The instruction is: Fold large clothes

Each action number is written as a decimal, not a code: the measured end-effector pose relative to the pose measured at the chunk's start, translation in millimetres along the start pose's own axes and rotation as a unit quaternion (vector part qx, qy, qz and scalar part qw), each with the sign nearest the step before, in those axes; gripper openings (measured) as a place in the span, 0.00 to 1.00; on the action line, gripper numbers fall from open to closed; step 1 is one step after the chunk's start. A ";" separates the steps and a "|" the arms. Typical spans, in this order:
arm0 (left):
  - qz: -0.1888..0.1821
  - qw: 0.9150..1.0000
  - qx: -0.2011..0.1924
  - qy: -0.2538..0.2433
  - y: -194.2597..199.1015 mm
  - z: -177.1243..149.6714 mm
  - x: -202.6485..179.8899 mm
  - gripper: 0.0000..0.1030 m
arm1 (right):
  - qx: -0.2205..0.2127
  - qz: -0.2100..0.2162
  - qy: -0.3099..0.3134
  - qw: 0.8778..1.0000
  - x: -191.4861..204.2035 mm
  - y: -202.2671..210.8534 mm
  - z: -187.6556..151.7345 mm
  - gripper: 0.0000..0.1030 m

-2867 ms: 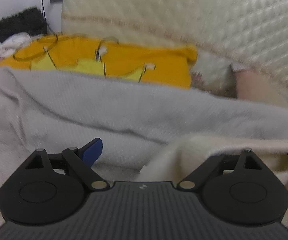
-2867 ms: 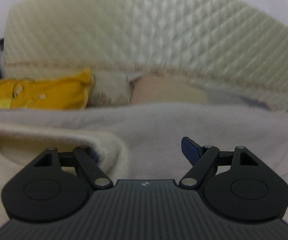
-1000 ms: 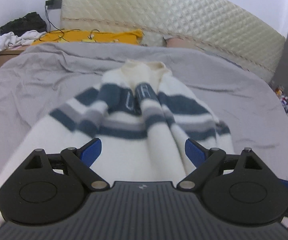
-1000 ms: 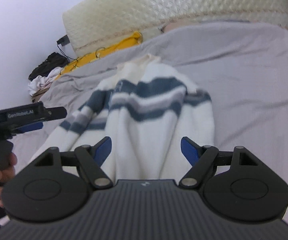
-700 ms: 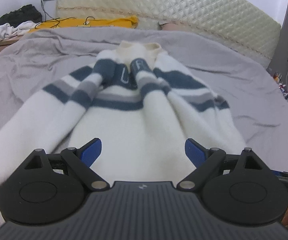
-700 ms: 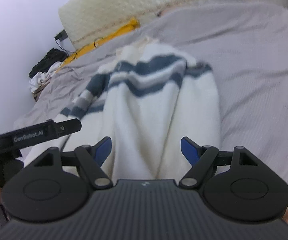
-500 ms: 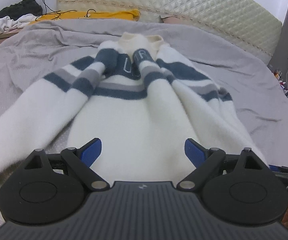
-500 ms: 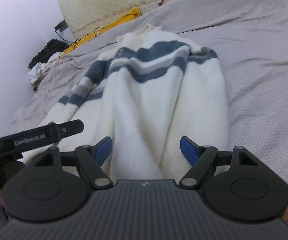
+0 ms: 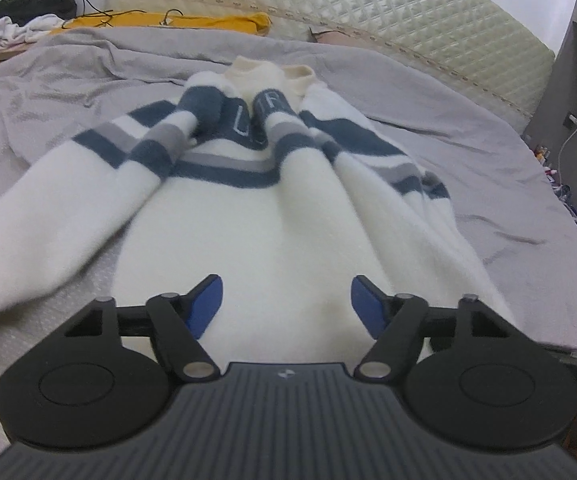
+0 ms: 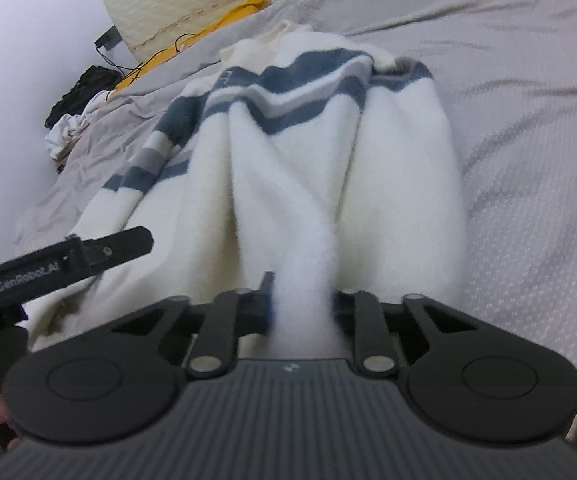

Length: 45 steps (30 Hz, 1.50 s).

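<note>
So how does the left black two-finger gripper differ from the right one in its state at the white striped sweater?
The left black two-finger gripper stands open, its blue pads apart over the hem of the white sweater with navy and grey stripes, though its jaws have just been closing. The right black two-finger gripper has just closed and pinches a bunched fold of that sweater. Both sit at the sweater's near edge on the grey bedsheet.

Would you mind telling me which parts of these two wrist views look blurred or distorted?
Left wrist view: sweater soft along its near sleeve, headboard bowed by the fisheye. Right wrist view: fabric bunched in the right gripper is smeared, the bed sheet sharper.
</note>
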<state>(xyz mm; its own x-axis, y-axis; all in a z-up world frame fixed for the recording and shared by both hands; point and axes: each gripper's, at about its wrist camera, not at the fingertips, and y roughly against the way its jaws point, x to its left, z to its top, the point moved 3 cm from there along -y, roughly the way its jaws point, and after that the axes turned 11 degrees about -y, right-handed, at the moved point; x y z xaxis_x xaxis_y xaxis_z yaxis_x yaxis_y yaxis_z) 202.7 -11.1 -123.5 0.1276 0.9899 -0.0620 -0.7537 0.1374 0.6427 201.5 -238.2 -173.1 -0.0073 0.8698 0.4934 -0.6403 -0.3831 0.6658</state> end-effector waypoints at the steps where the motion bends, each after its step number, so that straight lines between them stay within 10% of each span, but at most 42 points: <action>1: -0.002 1.000 0.000 0.001 -0.2 -0.5 -1.0 0.73 | -0.008 -0.005 0.012 1.000 2.8 2.4 0.1 0.17; 20: -0.011 1.000 -0.012 0.006 6.4 -1.3 0.5 0.72 | -0.142 -0.065 0.002 0.988 -14.3 47.1 56.4 0.15; 30: 0.017 0.999 -0.035 -0.008 7.7 6.1 -3.3 0.72 | -0.218 -0.119 -0.005 0.969 -47.9 69.2 162.2 0.15; 45: 0.006 0.999 -0.037 0.021 -9.6 18.6 5.5 0.72 | -0.257 -0.284 -0.075 0.921 -213.6 45.5 336.2 0.15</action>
<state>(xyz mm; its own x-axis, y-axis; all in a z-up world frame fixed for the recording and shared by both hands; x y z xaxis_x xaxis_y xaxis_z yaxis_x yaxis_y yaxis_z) 222.7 -7.6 -115.8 0.0930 0.9919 -0.0870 -0.8011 0.1264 0.5851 432.1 -546.0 -60.0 0.5221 0.8169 0.2451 -0.7872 0.3510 0.5071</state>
